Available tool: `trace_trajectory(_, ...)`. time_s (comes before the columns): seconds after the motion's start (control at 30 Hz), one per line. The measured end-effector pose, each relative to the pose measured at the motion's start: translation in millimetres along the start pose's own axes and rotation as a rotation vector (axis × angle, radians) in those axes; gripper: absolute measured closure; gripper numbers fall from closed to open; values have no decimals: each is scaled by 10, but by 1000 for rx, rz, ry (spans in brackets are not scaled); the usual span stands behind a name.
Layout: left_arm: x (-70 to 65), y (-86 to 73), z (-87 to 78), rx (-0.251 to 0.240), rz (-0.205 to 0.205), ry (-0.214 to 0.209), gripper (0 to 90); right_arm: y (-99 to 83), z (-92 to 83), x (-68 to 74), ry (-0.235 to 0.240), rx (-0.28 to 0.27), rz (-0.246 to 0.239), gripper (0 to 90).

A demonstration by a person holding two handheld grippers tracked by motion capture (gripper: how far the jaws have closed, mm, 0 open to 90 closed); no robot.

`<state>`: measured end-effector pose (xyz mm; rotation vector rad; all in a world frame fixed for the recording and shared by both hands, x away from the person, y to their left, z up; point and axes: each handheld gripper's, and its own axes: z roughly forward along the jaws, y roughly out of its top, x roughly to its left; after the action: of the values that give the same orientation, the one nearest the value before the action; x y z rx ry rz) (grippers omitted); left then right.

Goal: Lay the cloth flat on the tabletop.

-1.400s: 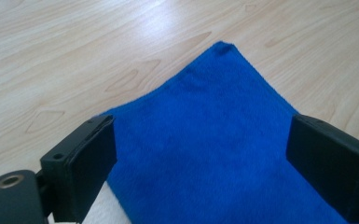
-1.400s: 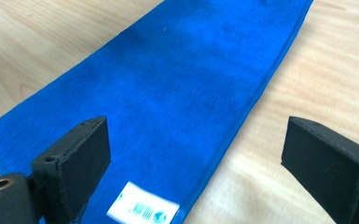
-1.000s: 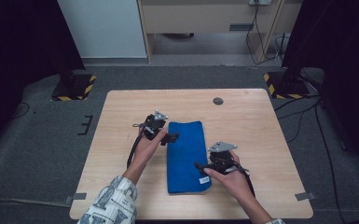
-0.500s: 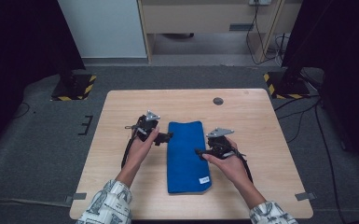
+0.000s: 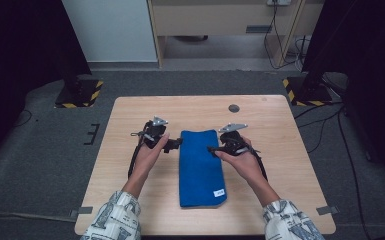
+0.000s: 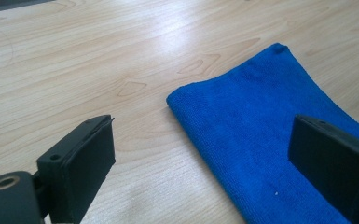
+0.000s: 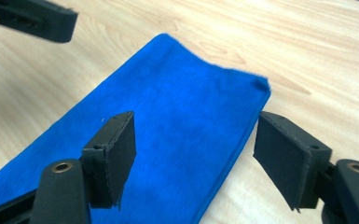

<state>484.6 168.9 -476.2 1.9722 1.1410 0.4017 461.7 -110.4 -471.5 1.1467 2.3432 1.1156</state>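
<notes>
A folded blue towel [image 5: 200,167] lies lengthwise in the middle of the wooden table [image 5: 280,120], with a small white tag [image 5: 219,191] near its close end. My left gripper [image 5: 174,145] is at the towel's far left corner, open, and the corner [image 6: 242,107] sits between its wide jaws. My right gripper [image 5: 212,149] is at the far right corner. Its jaws have just been closing and straddle the towel's right edge [image 7: 242,135], but the pads [image 7: 121,144] do not press on the cloth. The left gripper's jaw [image 7: 32,16] shows across the towel.
A small dark round disc [image 5: 234,108] is set in the table near its far edge. Bare wood [image 5: 130,200] surrounds the towel on both sides. Beyond the table are yellow-black striped stand feet [image 5: 80,95] and cables on the floor [image 5: 330,115].
My right gripper has moved from the towel's near right side up along its edge to the far right corner, and its jaws have narrowed. The left gripper has stayed at the far left corner.
</notes>
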Motion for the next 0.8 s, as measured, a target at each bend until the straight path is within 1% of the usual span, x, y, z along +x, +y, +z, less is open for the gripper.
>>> trace_trajectory(0.07,5,8,22,9,8,0,65,49,27,-15,-3,-1,-2,304)
trace_trajectory(0.13,12,12,47,-2,8,-5,67,88,50,-27,-8,1,-4,309)
trace_trajectory(0.2,14,42,79,22,13,-4,67,145,70,-54,1,-7,-9,313)
trace_trajectory(0.27,17,68,97,21,12,-15,77,196,91,-79,0,-13,-17,331)
trace_trajectory(0.37,18,100,134,21,11,-17,87,263,132,-123,-11,-8,-12,365)
trace_trajectory(0.4,21,102,146,14,8,-20,97,283,148,-138,-10,-9,-15,377)
trace_trajectory(0.5,35,106,188,34,5,-17,115,334,208,-184,-12,2,-20,410)
trace_trajectory(0.63,64,95,232,42,4,-12,153,371,294,-232,-22,9,-16,426)
trace_trajectory(0.73,97,77,258,53,-10,-11,165,368,348,-251,-25,13,3,425)
trace_trajectory(0.8,115,64,273,59,-14,-11,192,357,379,-256,-25,20,0,426)
